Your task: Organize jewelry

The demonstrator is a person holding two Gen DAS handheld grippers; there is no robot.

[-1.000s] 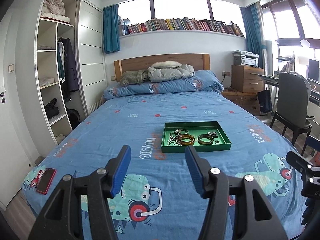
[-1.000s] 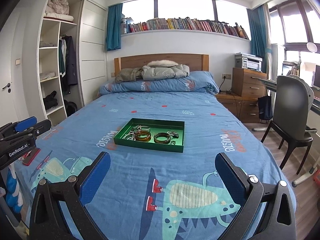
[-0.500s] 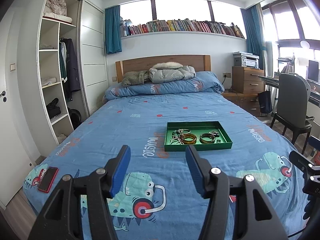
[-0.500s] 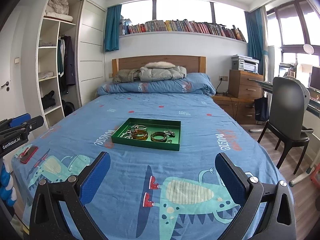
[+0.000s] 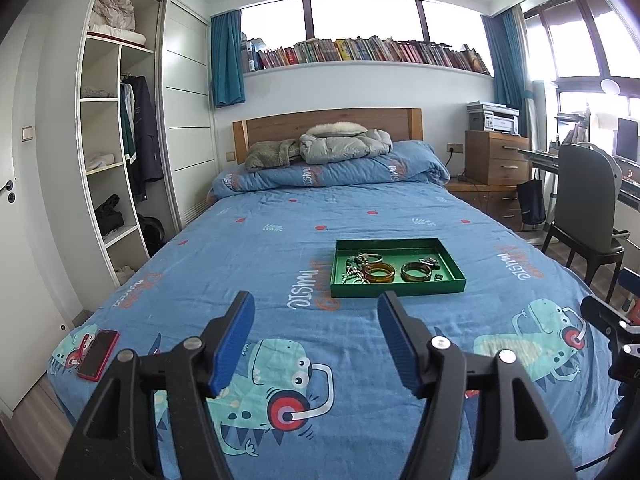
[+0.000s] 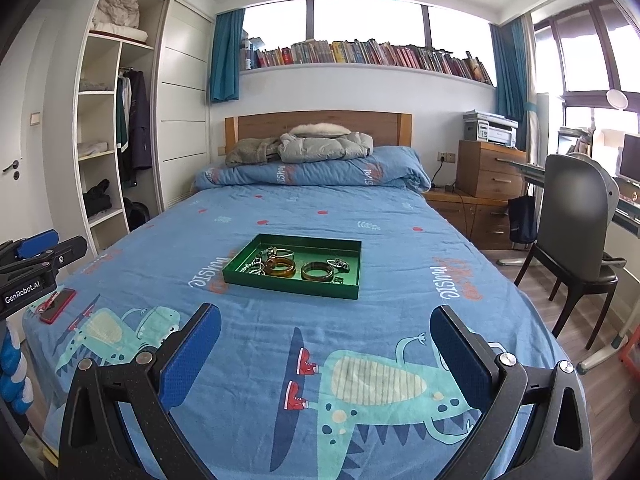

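A green tray [image 5: 398,290] [image 6: 288,286] lies on the blue bed, a good way ahead of both grippers. In it lie an amber bangle [image 5: 379,273] [image 6: 279,267], a darker bangle [image 5: 416,272] [image 6: 317,271] and a tangle of silvery chains [image 5: 354,270] [image 6: 256,266]. My left gripper [image 5: 316,304] hovers over the bed's near end, just left of the tray. Its jaws are opening and nothing is between them. My right gripper [image 6: 326,314] stands open wide and empty, with the tray ahead and slightly left.
A red phone [image 5: 98,354] [image 6: 58,305] lies on the bed's near left corner. A rolled duvet with jackets [image 5: 340,148] sits at the headboard. A dark chair [image 6: 572,216] and a desk stand right of the bed, and an open wardrobe [image 5: 116,160] on the left.
The left gripper's jaws have spread a little wider. Both views have barely shifted, and the tray and jewelry lie as before.
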